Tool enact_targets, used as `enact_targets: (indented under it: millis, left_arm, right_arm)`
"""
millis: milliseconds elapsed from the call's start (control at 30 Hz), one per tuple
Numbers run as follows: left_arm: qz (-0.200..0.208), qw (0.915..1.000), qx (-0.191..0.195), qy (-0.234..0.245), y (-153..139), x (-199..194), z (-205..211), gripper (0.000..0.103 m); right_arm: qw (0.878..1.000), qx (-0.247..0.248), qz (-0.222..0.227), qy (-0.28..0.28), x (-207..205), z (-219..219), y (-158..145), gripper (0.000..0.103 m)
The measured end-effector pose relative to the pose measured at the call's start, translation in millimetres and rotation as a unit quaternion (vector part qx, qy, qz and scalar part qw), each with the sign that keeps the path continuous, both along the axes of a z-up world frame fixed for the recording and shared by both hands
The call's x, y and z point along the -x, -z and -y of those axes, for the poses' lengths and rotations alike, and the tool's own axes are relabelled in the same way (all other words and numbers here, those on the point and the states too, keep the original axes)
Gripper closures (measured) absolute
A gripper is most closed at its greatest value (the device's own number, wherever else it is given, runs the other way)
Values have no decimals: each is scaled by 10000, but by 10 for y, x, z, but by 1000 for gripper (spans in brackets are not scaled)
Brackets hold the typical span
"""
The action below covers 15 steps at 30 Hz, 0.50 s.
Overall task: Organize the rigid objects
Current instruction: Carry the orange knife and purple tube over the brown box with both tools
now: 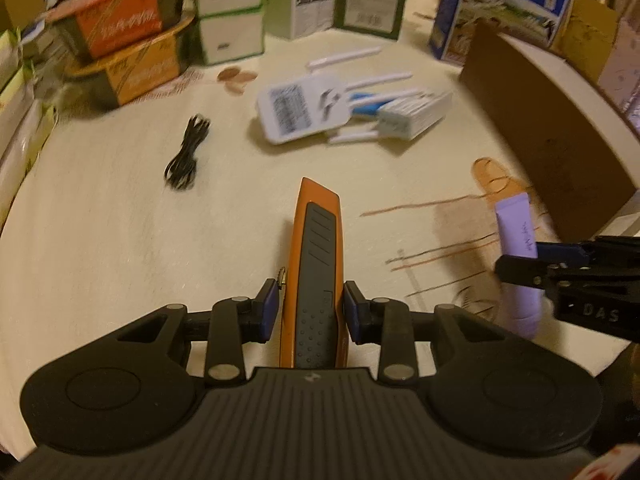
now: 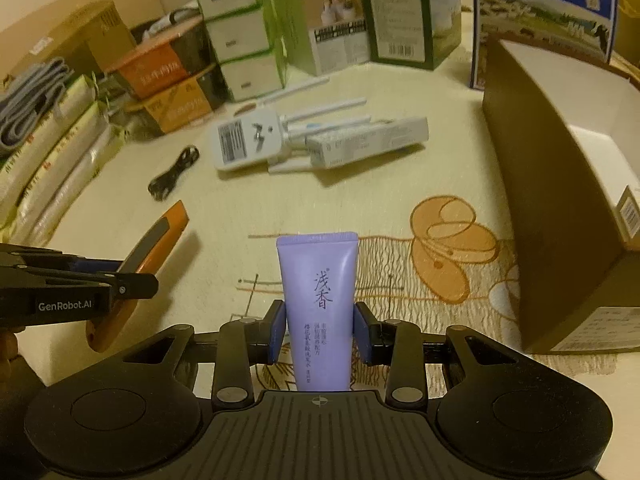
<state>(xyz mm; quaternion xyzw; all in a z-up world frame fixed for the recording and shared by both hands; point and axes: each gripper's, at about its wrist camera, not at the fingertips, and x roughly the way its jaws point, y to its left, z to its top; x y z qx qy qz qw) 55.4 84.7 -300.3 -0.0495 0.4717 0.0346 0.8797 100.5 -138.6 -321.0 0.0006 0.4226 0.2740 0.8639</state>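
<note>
While gripping the orange-and-grey plastic utility knife (image 1: 316, 264) left and lilac squeeze tube (image 2: 320, 300) right, I'm aiming both squarely at the brown cardboard box (image 2: 560, 208), far right.

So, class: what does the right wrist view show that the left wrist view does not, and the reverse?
Only the right wrist view: the printed face of the purple tube and the brown box's white inside. Only the left wrist view: the utility knife's grey grip top. Both: the white antenna router, the black cable, each gripper shut on its item.
</note>
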Motion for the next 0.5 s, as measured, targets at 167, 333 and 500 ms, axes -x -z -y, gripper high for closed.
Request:
enact_targets:
  millis: [167,333,500]
  left_arm:
    - [255,9995,-53,152,-192,-31,142,74]
    - [450,9986,-71,284,-355,-53,262,74]
    - [622,9971,-85,434,-504,-97,384,74]
  right_arm:
    - [9998,-146,131,103,44,93,-106,71]
    - [9991,-271,271,194,66,178,-232,71]
    - [9979,-403,421,265,76,276,-387,71]
